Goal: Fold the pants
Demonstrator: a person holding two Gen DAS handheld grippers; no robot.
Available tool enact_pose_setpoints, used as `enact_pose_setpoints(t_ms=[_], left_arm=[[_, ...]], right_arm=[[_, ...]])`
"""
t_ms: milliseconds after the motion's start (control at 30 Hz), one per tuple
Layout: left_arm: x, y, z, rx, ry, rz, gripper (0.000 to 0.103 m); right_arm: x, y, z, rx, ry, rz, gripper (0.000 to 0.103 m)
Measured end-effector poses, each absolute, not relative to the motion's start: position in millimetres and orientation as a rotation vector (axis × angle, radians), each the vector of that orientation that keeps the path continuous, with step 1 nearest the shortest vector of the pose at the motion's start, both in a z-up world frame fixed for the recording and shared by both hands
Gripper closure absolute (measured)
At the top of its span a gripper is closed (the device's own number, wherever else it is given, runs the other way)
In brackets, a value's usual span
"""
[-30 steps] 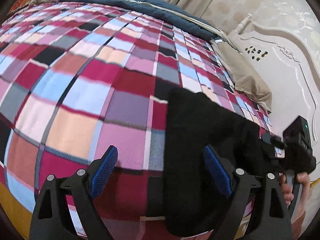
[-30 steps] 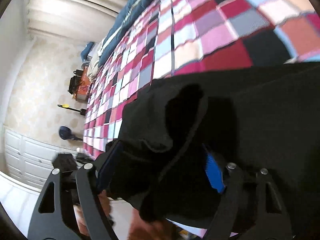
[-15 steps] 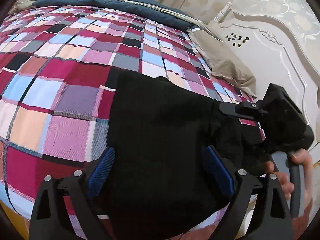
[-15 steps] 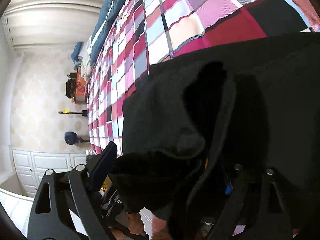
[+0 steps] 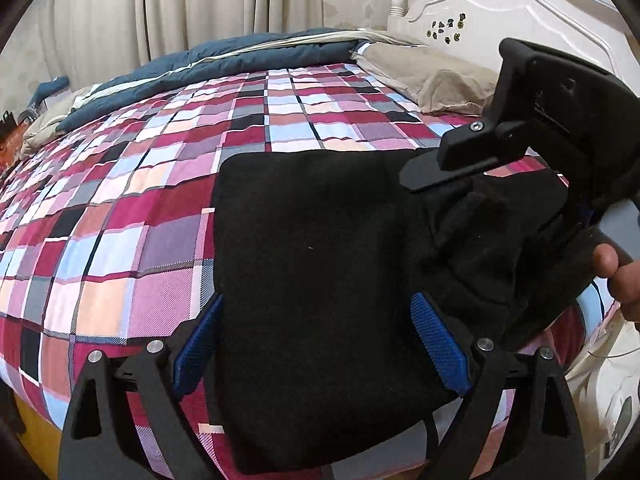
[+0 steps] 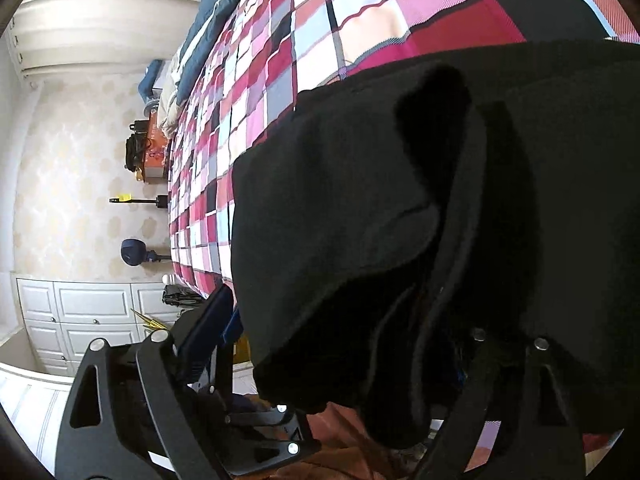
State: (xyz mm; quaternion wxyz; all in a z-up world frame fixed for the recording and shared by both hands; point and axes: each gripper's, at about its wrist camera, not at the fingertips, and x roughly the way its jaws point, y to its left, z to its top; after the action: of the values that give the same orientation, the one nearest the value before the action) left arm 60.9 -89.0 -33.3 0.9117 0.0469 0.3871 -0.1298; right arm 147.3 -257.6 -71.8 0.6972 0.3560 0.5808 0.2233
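Two grippers work the near edge of the bed. Closest, the left gripper has swung across from the bare plaid bedspread a second ago, and its blue fingers now stand apart over the folded black pants, touching nothing firmly. Just beyond, the right gripper has spread its fingers wider than a second ago; a bunched flap of cloth lies between them, apparently let go. That suggests one fold has been laid and smoothing comes next. Farther back lie a beige pillow and the white headboard.
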Motion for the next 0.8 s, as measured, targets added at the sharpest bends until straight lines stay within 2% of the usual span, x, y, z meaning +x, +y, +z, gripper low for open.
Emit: enact_pose_setpoints(t_ms=[67,133,167,200,233,267,533,800], left_arm=[[62,-89,-33,0.093,0.799,-0.267,0.013],[62,-85,-32,0.073,0.799,-0.275,0.013],[62,-83,-30,0.065,0.798,-0.281,0.013],[60,-81,-29,0.058,0.794,-0.287,0.013],[58,-77,-26,0.040,0.786,-0.298,0.013],[55,-74,-23,0.021,0.779,-0.310,0.013],[46,-36,6,-0.187,0.747,-0.398,0.012],[69,-37,-14,-0.409,0.862,-0.480,0.012]], right_arm=[[145,-259,-73,0.773,1.297,0.496,0.027],[143,-261,-75,0.716,1.307,0.465,0.047],[141,-261,-74,0.697,1.306,0.464,0.052],[139,-262,-74,0.671,1.305,0.463,0.063],[138,-264,-74,0.664,1.307,0.466,0.078],[136,-266,-75,0.667,1.307,0.478,0.087],[118,-299,-50,0.721,1.137,0.542,0.091],[96,-384,-19,0.682,1.020,0.408,0.092]])
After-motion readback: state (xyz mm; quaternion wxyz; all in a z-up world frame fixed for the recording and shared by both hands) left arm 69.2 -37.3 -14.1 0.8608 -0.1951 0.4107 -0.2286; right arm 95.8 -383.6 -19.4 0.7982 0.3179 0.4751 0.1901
